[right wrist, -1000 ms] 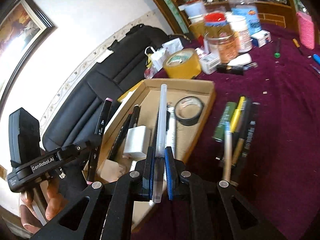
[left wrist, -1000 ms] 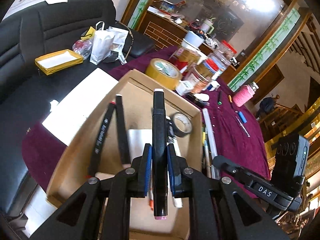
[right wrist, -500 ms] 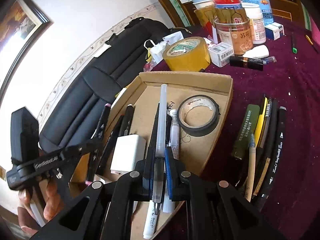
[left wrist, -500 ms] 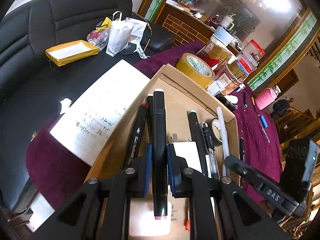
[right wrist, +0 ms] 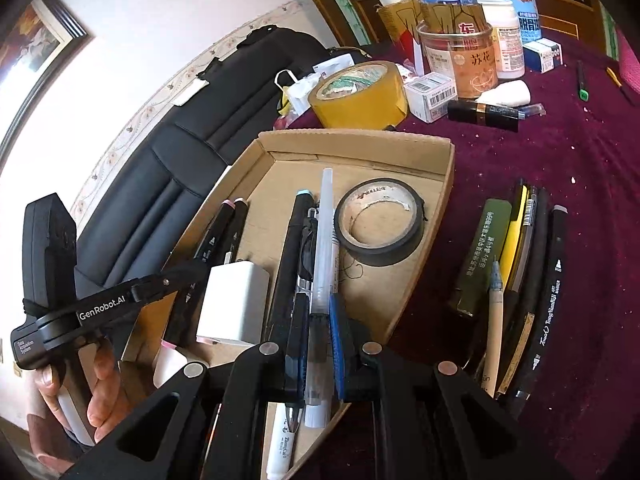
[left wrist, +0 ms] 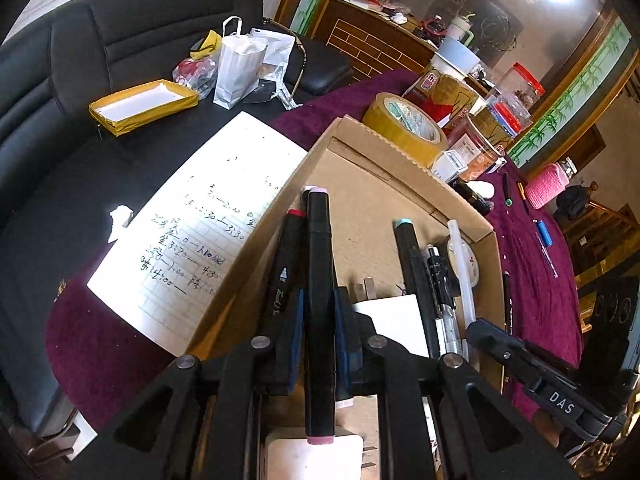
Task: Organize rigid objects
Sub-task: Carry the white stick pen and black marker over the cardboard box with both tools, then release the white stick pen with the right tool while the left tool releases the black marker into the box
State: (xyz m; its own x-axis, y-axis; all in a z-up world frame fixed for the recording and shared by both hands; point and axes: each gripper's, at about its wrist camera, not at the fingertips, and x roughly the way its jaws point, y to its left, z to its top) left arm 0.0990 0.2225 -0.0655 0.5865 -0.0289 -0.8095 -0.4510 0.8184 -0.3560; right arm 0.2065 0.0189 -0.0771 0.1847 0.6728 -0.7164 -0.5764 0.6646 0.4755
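A shallow cardboard box [left wrist: 404, 172] [right wrist: 360, 144] lies on the purple cloth. My left gripper [left wrist: 318, 316] is shut on a black marker [left wrist: 319, 272] with pink caps, low over the box's left side beside another black marker [left wrist: 285, 264]. My right gripper [right wrist: 318, 332] is shut on a clear white pen [right wrist: 322, 264], which lies along the other pens [right wrist: 290, 256] in the box. A black tape roll [right wrist: 378, 222], a white charger block [right wrist: 234, 302] and a white marker [right wrist: 280, 446] also lie inside. The left gripper's body [right wrist: 100, 308] and the hand holding it show at the right view's left.
A bundle of pens and markers [right wrist: 520, 280] lies on the cloth right of the box. Behind the box stand a yellow tape roll [right wrist: 360, 94], jars [right wrist: 456, 60] and small boxes. A written sheet [left wrist: 200, 232] lies left of the box, with a black sofa [left wrist: 80, 60] behind.
Both grippers have come down and forward into the box, each keeping its pen. The marker now lies beside the other black marker, and the clear pen rests among the pens.
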